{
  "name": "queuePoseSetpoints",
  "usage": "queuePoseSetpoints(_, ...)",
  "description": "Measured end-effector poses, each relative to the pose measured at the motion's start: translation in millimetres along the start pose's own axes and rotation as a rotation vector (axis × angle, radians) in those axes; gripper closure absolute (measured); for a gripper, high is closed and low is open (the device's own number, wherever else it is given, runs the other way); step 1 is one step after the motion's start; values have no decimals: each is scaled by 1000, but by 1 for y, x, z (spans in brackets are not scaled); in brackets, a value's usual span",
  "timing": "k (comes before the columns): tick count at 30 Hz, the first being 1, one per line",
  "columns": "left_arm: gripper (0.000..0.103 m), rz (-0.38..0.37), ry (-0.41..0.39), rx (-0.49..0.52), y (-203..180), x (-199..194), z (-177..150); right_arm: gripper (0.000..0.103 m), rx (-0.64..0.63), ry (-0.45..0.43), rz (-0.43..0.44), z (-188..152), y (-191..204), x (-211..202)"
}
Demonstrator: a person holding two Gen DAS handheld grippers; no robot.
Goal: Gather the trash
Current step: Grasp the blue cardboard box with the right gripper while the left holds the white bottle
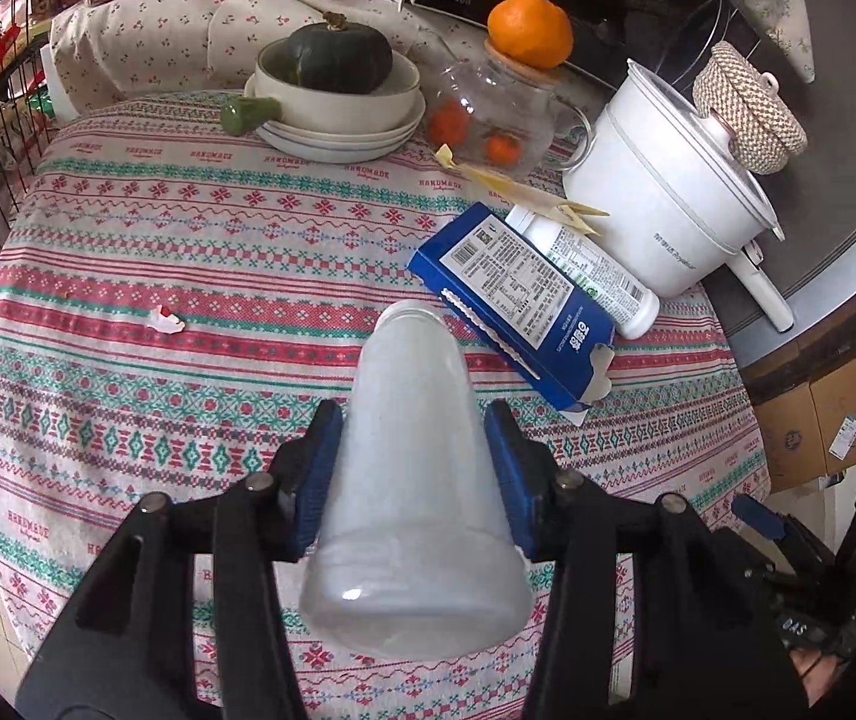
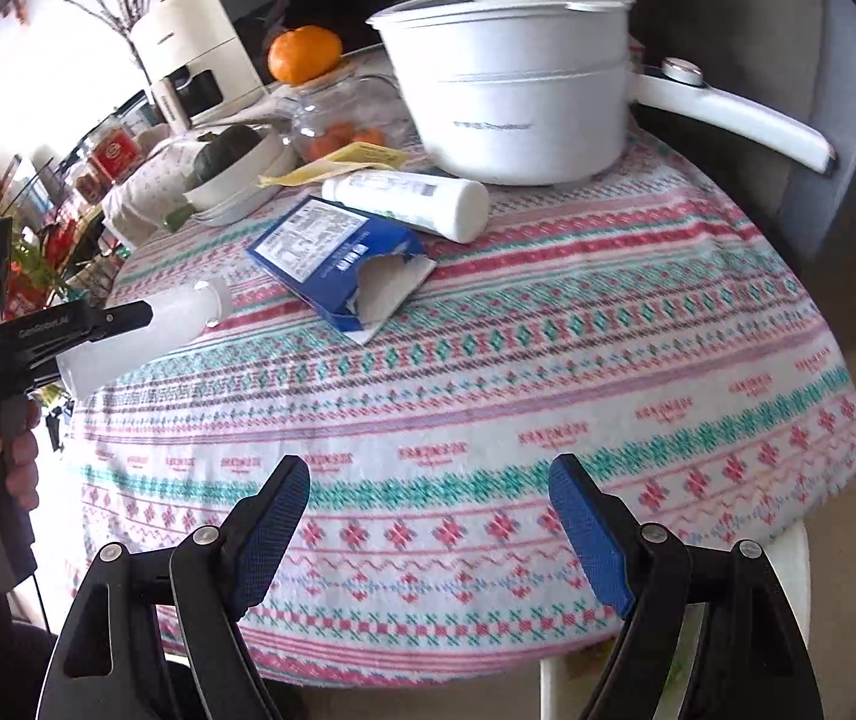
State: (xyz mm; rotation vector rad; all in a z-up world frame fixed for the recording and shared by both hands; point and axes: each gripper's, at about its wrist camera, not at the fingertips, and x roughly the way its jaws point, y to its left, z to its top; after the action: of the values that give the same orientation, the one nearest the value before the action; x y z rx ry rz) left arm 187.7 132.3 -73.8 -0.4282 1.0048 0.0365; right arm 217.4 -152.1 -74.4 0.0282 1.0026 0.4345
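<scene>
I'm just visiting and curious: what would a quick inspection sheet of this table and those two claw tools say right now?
Surface: round table under a patterned tablecloth.
Job's things: translucent plastic bottle held above the cloth; torn blue carton, white bottle lying down, yellow wrapper, small paper scrap.
Clutter: white pot, glass jar topped by an orange, squash in a bowl.
Grippers: left gripper clamps the plastic bottle; right gripper open, empty.
Cables: nothing seen.
Surroundings: cardboard boxes, appliances behind.
</scene>
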Motion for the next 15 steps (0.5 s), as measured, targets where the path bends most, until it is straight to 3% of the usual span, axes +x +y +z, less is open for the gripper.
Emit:
queuePoseSetpoints(6,52,-58,-23,24,6,-18,-2,21,45,-30,135,46,17,56)
queuePoseSetpoints(15,52,-103,-59,9,16,-35,2,39,167,-13,219,77,12,128)
